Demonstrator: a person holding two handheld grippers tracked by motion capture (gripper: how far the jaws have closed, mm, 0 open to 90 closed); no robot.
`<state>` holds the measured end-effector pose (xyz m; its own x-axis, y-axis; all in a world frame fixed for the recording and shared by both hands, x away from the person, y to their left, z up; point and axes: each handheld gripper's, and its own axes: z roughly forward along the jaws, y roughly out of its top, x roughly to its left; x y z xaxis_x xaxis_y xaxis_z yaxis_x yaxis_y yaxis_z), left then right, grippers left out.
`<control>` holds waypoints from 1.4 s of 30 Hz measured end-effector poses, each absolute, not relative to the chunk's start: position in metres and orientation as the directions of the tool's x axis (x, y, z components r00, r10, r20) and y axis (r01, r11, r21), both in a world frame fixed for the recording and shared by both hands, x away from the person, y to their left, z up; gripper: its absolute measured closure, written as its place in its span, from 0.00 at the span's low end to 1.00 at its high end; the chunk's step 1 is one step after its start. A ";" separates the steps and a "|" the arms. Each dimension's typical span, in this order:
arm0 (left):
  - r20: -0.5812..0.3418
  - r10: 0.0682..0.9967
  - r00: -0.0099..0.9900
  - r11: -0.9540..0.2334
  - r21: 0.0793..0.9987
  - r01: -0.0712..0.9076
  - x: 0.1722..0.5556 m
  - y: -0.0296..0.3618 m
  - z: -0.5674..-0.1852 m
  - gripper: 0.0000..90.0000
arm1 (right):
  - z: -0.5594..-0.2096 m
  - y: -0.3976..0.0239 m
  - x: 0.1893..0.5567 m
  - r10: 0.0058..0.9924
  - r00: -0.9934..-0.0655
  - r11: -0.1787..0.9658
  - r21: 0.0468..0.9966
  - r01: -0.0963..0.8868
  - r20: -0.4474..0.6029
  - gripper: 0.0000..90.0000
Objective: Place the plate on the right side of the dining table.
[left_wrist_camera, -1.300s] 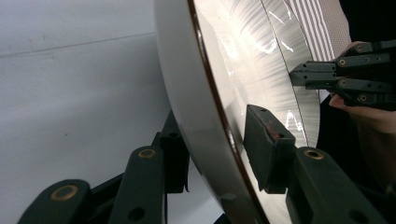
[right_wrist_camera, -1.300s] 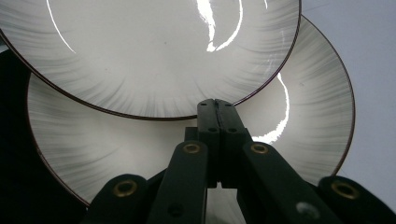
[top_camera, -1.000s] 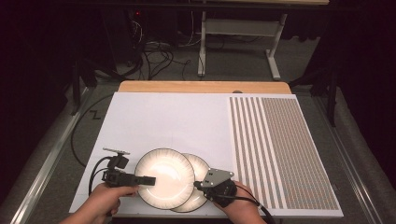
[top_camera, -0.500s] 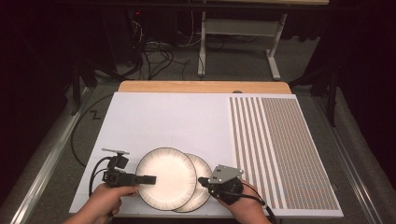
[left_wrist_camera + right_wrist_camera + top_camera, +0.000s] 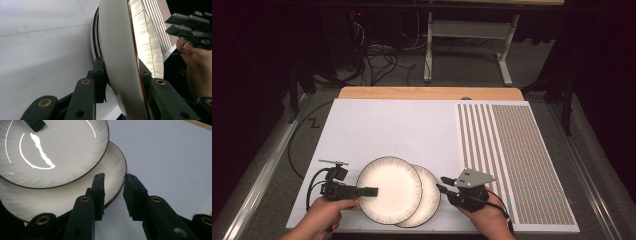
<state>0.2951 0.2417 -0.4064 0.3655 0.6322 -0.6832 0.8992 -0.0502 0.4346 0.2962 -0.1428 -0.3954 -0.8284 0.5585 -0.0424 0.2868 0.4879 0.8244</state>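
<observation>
At the near edge of the table (image 5: 402, 120), the left gripper (image 5: 368, 191) is clamped on the upper plate's (image 5: 389, 187) left rim. The right gripper (image 5: 443, 183) hovers slightly open, empty, beside the lower plate (image 5: 431, 192). Both plates look rigid, glossy, breakable; rims suit gripping.

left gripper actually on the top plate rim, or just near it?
Touching. Left gripper view: the left gripper has one jaw on each face of the top plate rim.

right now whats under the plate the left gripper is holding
A second plate of the same white, dark-rimmed kind lies under the upper plate, offset to the right on the white board. The left gripper clamps the upper plate's rim. The lower plate's left part is covered.
</observation>
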 end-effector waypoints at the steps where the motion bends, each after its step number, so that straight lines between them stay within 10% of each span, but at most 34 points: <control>1: -0.683 0.632 0.366 -0.049 0.436 0.898 0.295 0.242 -0.406 0.77 | -0.395 -0.146 0.297 0.566 -0.823 0.482 0.827 0.290 -0.042 0.78; 23: -0.647 0.619 0.445 -0.005 0.563 0.826 0.296 0.249 -0.403 0.82 | -0.389 -0.197 0.310 0.690 -0.722 0.370 0.878 0.303 -0.042 0.34; 42: -0.517 0.646 0.562 0.023 0.749 0.662 0.295 0.264 -0.391 0.85 | -0.387 -0.222 0.305 0.750 -0.661 0.322 0.891 0.320 -0.034 0.18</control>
